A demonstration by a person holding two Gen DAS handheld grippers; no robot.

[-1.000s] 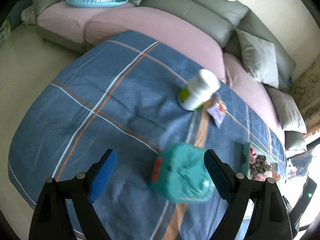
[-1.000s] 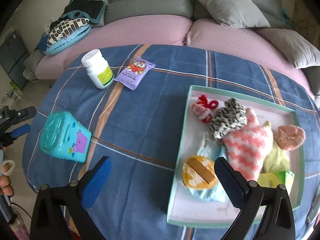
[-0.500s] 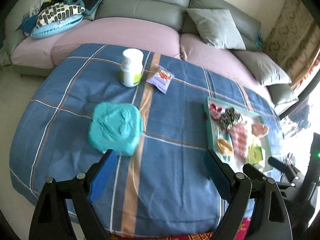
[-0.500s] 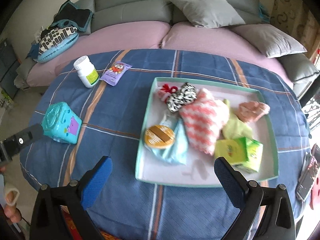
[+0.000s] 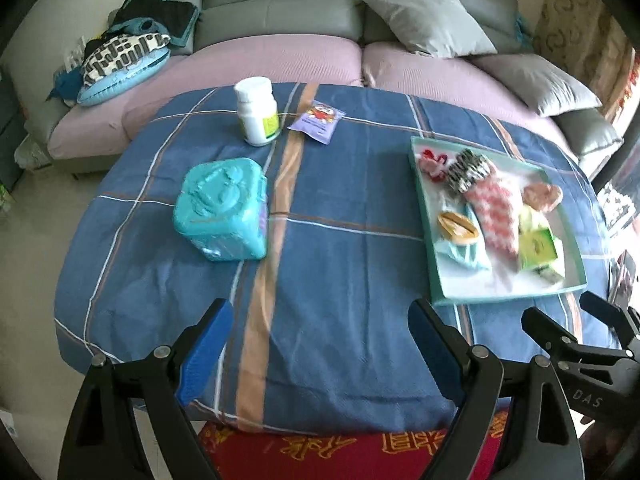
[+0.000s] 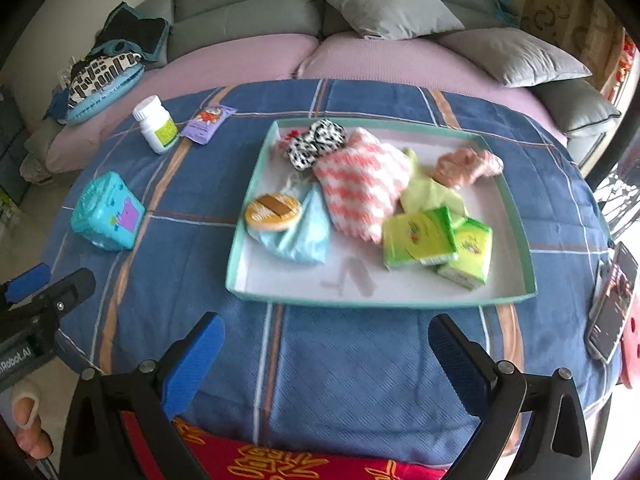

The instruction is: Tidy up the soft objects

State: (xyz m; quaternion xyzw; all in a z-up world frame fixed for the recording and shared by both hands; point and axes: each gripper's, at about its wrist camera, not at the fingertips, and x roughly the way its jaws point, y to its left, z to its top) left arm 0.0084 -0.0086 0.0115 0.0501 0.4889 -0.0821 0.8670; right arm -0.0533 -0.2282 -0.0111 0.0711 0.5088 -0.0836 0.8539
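Both grippers, left gripper [image 5: 320, 344] and right gripper [image 6: 326, 354], are hovering with jaws wide, gripping nothing, near the tray [image 6: 256, 284] of soft things

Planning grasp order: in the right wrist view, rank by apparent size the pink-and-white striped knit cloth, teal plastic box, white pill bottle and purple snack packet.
Largest to smallest:
1. pink-and-white striped knit cloth
2. teal plastic box
3. white pill bottle and purple snack packet look alike; both are farther away, so unranked.

Right tongs [image 6: 326, 354] spread, empty; tray [image 6: 256, 216] ahead.
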